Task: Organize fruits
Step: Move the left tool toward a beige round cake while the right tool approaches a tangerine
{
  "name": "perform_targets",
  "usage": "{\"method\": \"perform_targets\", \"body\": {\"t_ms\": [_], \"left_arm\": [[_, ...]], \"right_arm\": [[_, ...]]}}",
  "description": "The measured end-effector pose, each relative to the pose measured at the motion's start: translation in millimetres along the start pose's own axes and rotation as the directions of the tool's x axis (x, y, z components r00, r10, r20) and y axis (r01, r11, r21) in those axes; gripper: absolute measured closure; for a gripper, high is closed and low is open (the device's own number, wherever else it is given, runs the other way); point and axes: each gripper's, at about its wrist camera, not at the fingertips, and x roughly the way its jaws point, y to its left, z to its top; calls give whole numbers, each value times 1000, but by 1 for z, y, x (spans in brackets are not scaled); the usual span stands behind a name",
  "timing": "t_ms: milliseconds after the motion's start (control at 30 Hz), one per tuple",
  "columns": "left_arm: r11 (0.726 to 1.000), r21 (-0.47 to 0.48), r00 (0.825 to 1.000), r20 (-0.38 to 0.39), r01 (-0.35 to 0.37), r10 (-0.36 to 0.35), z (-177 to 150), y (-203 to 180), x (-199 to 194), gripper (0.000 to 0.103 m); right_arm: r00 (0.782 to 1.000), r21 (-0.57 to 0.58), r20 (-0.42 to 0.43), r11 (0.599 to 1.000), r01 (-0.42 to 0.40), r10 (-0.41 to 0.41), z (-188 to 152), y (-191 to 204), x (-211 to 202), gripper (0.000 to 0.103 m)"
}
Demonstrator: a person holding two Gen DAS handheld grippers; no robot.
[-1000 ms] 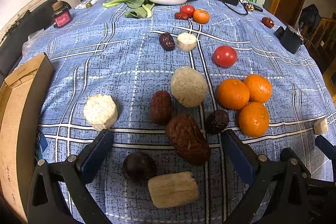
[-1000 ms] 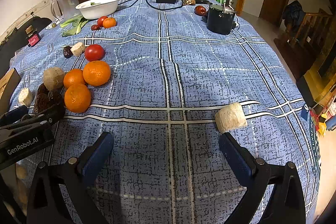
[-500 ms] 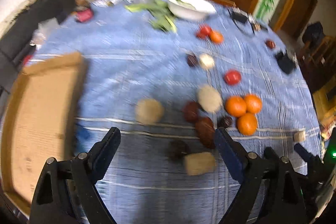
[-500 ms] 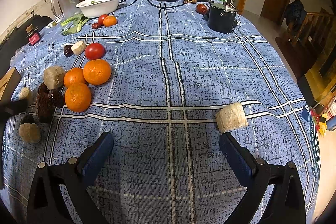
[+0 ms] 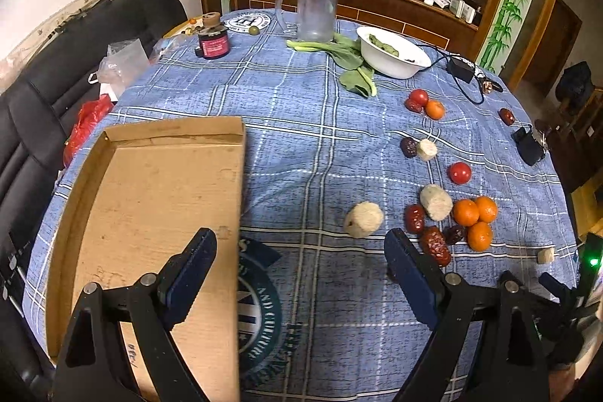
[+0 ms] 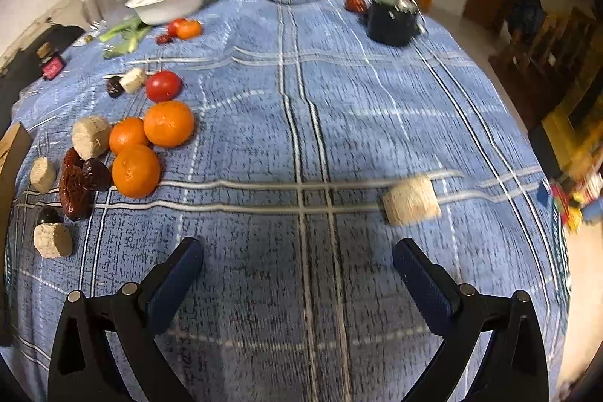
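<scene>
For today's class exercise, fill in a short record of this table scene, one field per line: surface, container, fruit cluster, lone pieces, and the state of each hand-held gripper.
surface: blue plaid tablecloth
container: cardboard tray, nothing visible inside, at the table's left edge
fruit cluster: three oranges touching, with red dates and beige cut chunks beside them
lone pieces: red tomato; single beige chunk on the right side of the table
left hand-held gripper: open, holding nothing
right hand-held gripper: open, holding nothing

blur: beige block (image 6: 411, 200) | cut off: cardboard tray (image 5: 158, 183) at bottom edge
</scene>
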Motion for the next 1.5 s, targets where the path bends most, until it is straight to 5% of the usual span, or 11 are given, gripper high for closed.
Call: {"method": "perform_targets", "body": {"t_ms": [200, 467, 800, 1033, 1500], "left_arm": [[999, 32, 1000, -20, 17, -16, -3, -1, 5, 13], [998, 13, 997, -47, 60, -59, -5, 6, 13, 13], [988, 35, 984, -104, 149, -144, 2, 0, 38, 14], [971, 43, 958, -179, 234, -223, 10, -16, 67, 30], [953, 145, 948, -218, 266, -231, 16, -47, 94, 38]], "right_arm": [[994, -55, 97, 998, -38, 43, 1, 26, -32, 1], [992, -88, 86, 993, -84, 92, -4, 49, -33, 1], [980, -69, 47, 979, -192, 195, 14, 56, -25, 22], [966, -85, 22, 963, -256, 259, 31, 67, -15, 29], [961, -96, -19, 956, -276, 275, 41, 73, 6, 42]]}}
